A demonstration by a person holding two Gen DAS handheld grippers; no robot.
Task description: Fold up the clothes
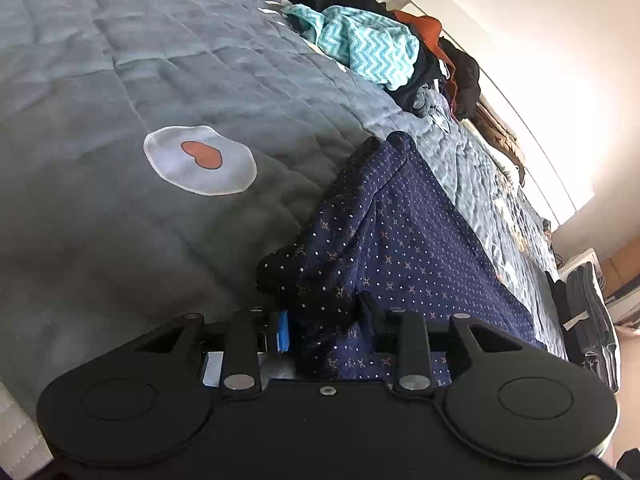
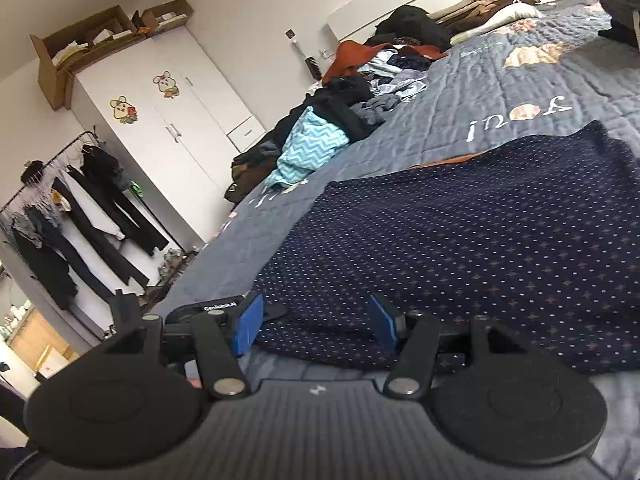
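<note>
Seemingly thin and limp, the navy dotted garment [image 1: 404, 232] lies on the bed's grey quilt [image 1: 120, 80] in the left wrist view; the left claw [image 1: 324, 320] is clenched on a bunched, darker fold of it, and a hem or corner looks the surest hold. From the right wrist, that cloth [image 2: 460, 240] spreads flat, its near edge between the spread fingers of the released right claw [image 2: 316, 320]. "CoreRobot.AI", roughly, marks one finger; the quilt reads "you".

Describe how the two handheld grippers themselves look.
Both are matte black, with two round discs at the base and linkage bars on silver pivot pins. The left gripper and right gripper carry blue finger pads. The right has small white lettering, too small to read reliably.
</note>
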